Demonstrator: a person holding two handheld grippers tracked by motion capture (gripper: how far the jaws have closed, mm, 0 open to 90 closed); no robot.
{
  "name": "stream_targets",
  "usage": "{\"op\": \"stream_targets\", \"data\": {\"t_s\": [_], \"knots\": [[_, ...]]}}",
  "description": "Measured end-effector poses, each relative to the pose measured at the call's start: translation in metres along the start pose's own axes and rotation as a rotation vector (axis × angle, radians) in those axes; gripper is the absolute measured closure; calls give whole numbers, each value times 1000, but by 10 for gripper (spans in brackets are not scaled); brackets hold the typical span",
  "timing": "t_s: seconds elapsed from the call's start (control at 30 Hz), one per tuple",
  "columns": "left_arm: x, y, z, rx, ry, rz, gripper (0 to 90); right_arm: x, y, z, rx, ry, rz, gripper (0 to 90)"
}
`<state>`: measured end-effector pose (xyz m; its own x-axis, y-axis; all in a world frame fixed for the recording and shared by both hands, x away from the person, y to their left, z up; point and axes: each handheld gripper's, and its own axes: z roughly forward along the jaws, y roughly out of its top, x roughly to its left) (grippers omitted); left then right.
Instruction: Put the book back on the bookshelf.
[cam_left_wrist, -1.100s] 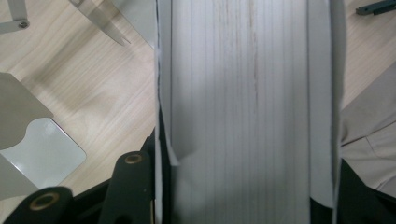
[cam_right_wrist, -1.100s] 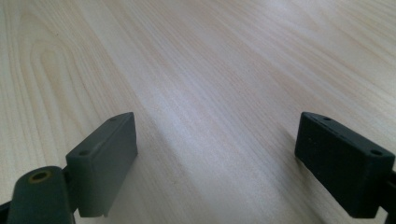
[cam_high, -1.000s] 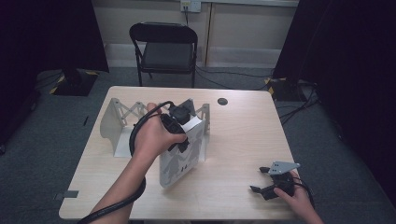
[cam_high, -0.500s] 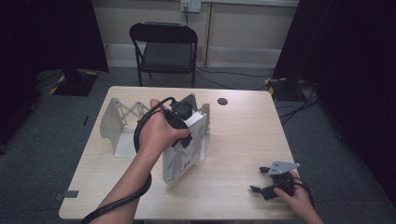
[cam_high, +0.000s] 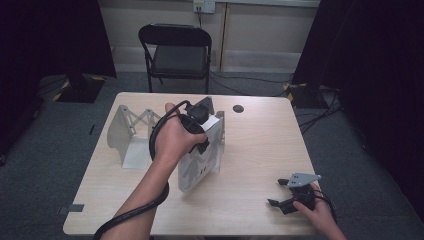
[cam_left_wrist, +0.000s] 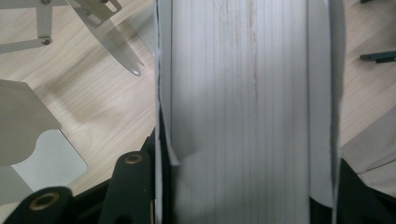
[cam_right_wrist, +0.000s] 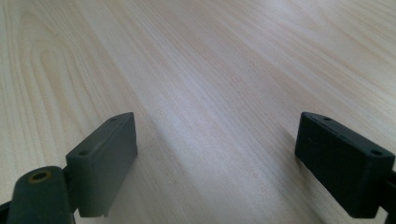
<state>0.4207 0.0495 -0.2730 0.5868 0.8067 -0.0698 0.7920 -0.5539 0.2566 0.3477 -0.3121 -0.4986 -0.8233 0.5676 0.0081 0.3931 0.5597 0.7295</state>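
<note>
Two grippers on a light wood table (cam_high: 260, 150). High view: left gripper (cam_high: 199, 131) clamped on a thick white book (cam_high: 200, 162), standing tilted at table centre, just beside a grey metal folding rack (cam_high: 131, 132). Right gripper (cam_high: 285, 200) rests on the near right corner, well apart.

Left gripper view: book's page edges (cam_left_wrist: 243, 107) pinched between both black jaws; rack's arms (cam_left_wrist: 100, 32) at upper left.

Right gripper view: right gripper (cam_right_wrist: 217, 158) jaws spread wide over bare wood.

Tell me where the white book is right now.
In the high view the white book stands mid-table, clamped in the left gripper, right of the metal rack.
</note>
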Motion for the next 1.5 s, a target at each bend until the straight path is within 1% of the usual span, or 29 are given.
{"op": "stream_targets", "data": {"t_s": [0.1, 0.2, 0.33, 0.4, 0.53, 0.67, 0.7, 0.77, 0.87, 1.0, 1.07, 1.1, 1.13, 1.17, 1.2, 1.27, 1.33, 1.4, 1.43, 1.47, 1.5], "knots": [[1, 2, 0, -2, 7, -11, 532, 0, 0, 0, 0, 0, 0, 124], [1, 4, -1, -4, 11, -9, 532, 0, 0, 0, 0, 0, 0, 124], [2, 6, 0, -13, 7, -31, 532, 0, 0, 0, 0, 0, 0, 124], [2, 8, 0, -12, 8, -29, 532, 0, 0, 0, 0, 0, 0, 124], [2, 10, 1, -13, 7, -39, 532, 0, 0, 0, 0, 0, -1, 124], [2, 13, 1, -15, 16, -48, 532, 0, 0, 0, 0, 0, 0, 124], [3, 14, 1, -16, 21, -37, 532, 0, 0, 0, 0, 0, -1, 123], [3, 16, 1, -18, 21, -51, 532, 0, 0, 0, 0, 0, -2, 123], [5, 18, 2, -20, 23, -54, 532, 0, 0, 0, 0, 0, -2, 123], [6, 19, 2, -22, 20, -84, 532, 0, 0, 0, -1, 0, -1, 123], [7, 20, 2, -24, 26, -74, 532, 0, 0, 0, 0, 0, -2, 124], [7, 21, 2, -21, 28, -79, 532, 0, 0, 0, 0, 0, -2, 123], [8, 22, 3, -21, 30, -71, 532, 0, 0, 0, 0, 0, -2, 124], [7, 22, 3, -23, 30, -82, 532, 0, 0, 0, 0, 0, -2, 123], [8, 22, 3, -25, 29, -83, 532, 0, 0, 0, 0, 0, -1, 124], [8, 23, 3, -30, 22, -98, 532, 0, 0, 0, 0, 0, -1, 124], [9, 24, 4, -30, 18, -101, 532, 0, 0, 0, 0, 0, -1, 123], [9, 26, 4, -29, 22, -96, 532, 0, 0, 0, -1, 0, -1, 123], [9, 26, 5, -28, 23, -108, 532, 0, 0, 0, 0, 0, -1, 124], [9, 27, 5, -30, 26, -99, 532, 0, 0, 0, 0, 0, -1, 124], [9, 27, 5, -29, 27, -103, 532, 0, 0, 0, 1, 1, 0, 124]]}}
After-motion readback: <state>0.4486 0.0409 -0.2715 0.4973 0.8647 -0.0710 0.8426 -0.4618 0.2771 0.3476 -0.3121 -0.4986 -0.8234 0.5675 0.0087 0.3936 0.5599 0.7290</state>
